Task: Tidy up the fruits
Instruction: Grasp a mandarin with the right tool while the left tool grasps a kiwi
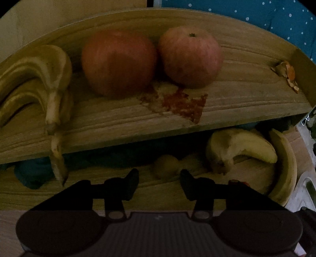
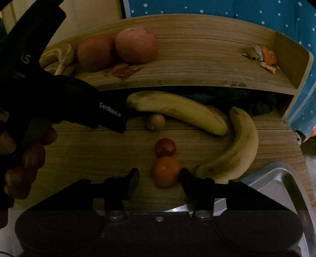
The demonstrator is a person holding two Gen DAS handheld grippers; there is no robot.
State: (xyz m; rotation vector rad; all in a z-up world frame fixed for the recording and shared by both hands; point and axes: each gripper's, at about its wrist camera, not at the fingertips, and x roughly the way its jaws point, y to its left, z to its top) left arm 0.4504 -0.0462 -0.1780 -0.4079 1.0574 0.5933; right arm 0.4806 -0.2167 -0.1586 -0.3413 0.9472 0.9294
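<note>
Hovering over table (image 2: 79, 158): right tongs (image 2: 159, 180) apart, flanking orange (image 2: 165, 171); left tongs (image 1: 159, 179) apart, empty, near kiwi (image 1: 166, 166).

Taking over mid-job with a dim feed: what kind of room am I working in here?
Probably a home kitchen or dining corner: a small two-level wooden shelf holding apples and bananas, a steel tray at its edge, and polka-dot blue fabric behind.

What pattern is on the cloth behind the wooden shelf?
Teal-blue with small white polka dots; the cloth shows best in the right wrist view, behind the shelf.
</note>
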